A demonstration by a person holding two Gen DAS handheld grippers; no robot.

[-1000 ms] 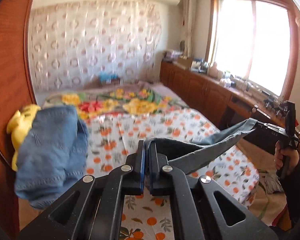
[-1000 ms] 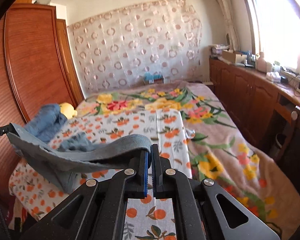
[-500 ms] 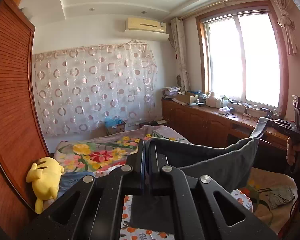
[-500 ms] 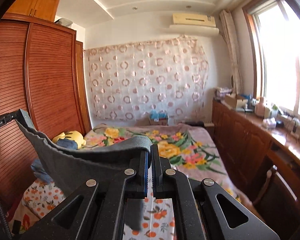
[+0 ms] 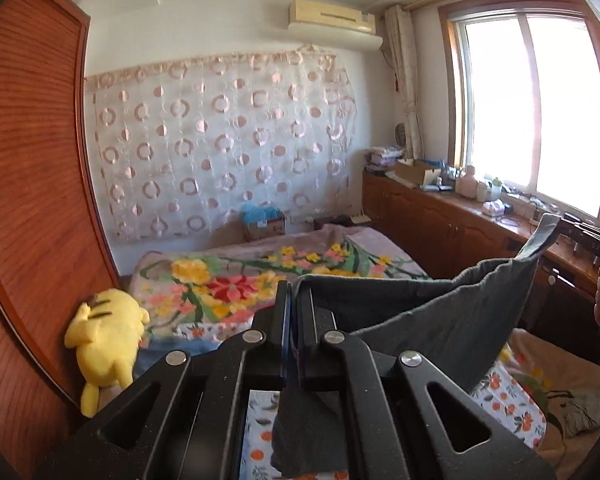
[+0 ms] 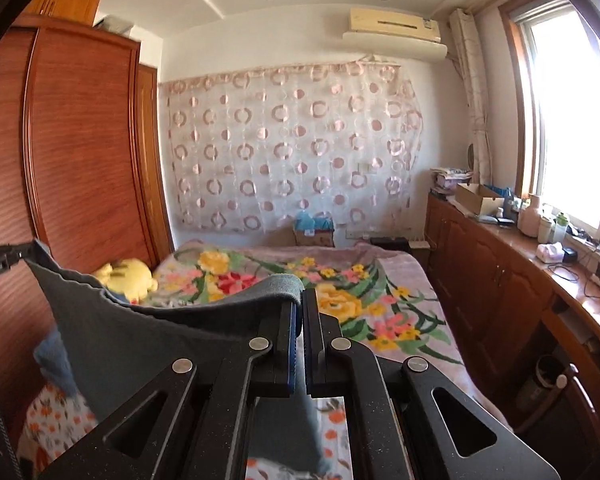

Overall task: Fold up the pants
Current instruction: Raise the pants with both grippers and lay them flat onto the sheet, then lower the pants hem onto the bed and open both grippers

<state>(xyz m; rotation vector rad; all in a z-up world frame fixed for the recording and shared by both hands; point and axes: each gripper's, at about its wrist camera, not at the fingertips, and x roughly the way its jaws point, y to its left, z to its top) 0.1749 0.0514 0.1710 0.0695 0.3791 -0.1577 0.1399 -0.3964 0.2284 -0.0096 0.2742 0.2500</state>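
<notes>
Dark grey pants [image 5: 452, 320] hang in the air above the bed, stretched between both grippers by the waistband. My left gripper [image 5: 294, 300] is shut on one end of the waistband. My right gripper [image 6: 299, 312] is shut on the other end; the pants [image 6: 140, 340] sag away from it to the left. The right gripper also shows at the right edge of the left wrist view [image 5: 588, 236], and the left gripper at the left edge of the right wrist view [image 6: 4, 258]. The legs hang down out of sight.
The bed [image 6: 380, 304] has a floral blanket and an orange-print sheet [image 5: 508, 396]. A yellow plush toy [image 5: 108, 332] and blue jeans [image 6: 56, 360] lie by the wooden wardrobe [image 6: 80, 160]. Wooden cabinets [image 6: 520, 300] under the window stand at the right.
Both grippers have lifted the pants up from the bed; the views swung from the mattress to the far wall and ceiling. The pants stay held at both ends.
</notes>
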